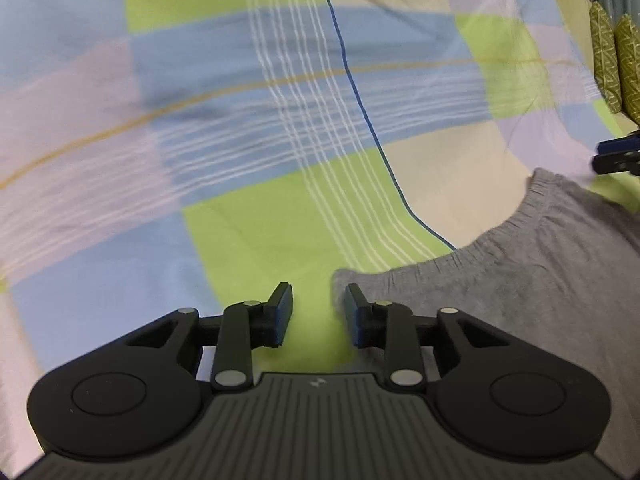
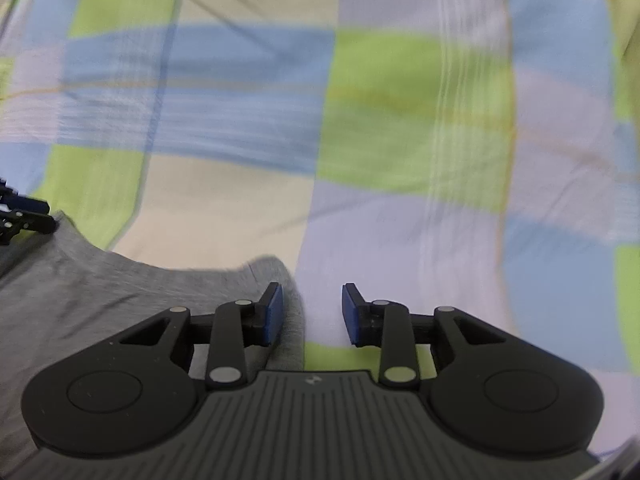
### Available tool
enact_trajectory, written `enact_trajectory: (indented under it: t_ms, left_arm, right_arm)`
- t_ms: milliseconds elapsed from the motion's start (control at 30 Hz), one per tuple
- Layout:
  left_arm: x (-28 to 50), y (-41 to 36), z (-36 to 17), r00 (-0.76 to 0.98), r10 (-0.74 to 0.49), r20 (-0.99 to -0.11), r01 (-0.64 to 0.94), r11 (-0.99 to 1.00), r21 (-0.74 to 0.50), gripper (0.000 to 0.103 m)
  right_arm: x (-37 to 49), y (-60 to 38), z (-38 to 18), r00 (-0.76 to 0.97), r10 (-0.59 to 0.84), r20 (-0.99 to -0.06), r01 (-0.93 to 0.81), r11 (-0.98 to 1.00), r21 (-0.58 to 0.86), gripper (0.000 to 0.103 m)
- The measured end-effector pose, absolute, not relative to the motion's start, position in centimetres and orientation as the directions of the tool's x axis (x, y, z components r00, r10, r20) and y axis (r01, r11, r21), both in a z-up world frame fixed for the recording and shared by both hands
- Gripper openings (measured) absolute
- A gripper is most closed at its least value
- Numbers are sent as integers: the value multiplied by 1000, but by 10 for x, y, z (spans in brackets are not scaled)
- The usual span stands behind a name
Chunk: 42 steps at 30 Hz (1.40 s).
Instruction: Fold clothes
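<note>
Checked bedsheet [image 1: 240, 80] in green, blue and lilac, grey garment [image 1: 520, 280] lying flat on it, left tongs [image 1: 318, 314] open at its left corner, right tongs [image 2: 312, 314] open at its right corner, gripping nothing

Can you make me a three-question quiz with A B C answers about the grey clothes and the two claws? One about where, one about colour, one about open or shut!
1. In the left wrist view, where is the grey garment from the left claw?
A. To its right
B. To its left
C. Between its fingers

2. What colour are the claw pads?
A. Red
B. Blue
C. Yellow

3. How is the right claw?
A. Shut on the garment
B. Shut on nothing
C. Open

Answers: 1 A, the grey cloth spreads over the checked sheet on the right. 2 B, the fingertip pads look blue. 3 C, a wide gap shows between its fingers.
</note>
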<state>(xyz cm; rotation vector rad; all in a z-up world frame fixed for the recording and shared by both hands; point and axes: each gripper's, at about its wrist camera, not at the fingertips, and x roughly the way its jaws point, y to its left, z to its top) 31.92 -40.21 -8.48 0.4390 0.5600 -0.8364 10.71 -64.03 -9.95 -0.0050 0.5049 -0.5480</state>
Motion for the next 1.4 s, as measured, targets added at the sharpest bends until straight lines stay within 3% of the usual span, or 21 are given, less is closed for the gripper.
enact_trajectory:
  t_ms: [133, 200, 333, 533, 767, 900, 967, 1100, 1233, 1367, 1400]
  left_arm:
    - [285, -360, -69, 536, -574, -619, 804, 570, 167, 49]
    - [263, -339, -65, 534, -573, -622, 812, 552, 188, 49]
    - [213, -297, -62, 521, -570, -635, 818, 545, 182, 49]
    - [153, -244, -58, 495, -596, -632, 837, 522, 164, 50]
    - [95, -204, -58, 328, -680, -656, 913, 405, 37, 50]
    - [61, -208, -72, 190, -682, -706, 953, 301, -34, 47]
    - [50, -215, -80, 169, -648, -742, 956, 291, -36, 28]
    - [40, -218, -89, 180, -622, -762, 947, 319, -37, 28]
    - [42, -222, -82, 166, -632, -757, 946, 320, -59, 36]
    - [47, -236, -85, 146, -610, -779, 956, 290, -48, 35]
    - [51, -238, -85, 135, -612, -779, 957, 284, -58, 30]
  right_arm:
    - [60, -583, -86, 777, -463, -427, 462, 880, -114, 35]
    - [34, -543, -87, 799, -424, -426, 432, 898, -84, 41]
    - [0, -471, -100, 820, -361, -445, 372, 926, -65, 41]
    - [-28, -344, -140, 819, -170, -547, 243, 968, 64, 40]
    - [-15, -282, -169, 770, -115, -628, 186, 981, 49, 40]
    - [-11, -267, -174, 743, -137, -655, 167, 986, -16, 40]
    - [-15, -266, -172, 739, -153, -656, 177, 984, -30, 40]
    - [-26, -268, -170, 737, -189, -649, 219, 975, -35, 41]
    - [-30, -262, -175, 731, -216, -647, 247, 968, -44, 41]
    - [-32, -254, -180, 734, -218, -643, 249, 968, -43, 41]
    - [-31, -251, -181, 736, -216, -642, 247, 968, -43, 41]
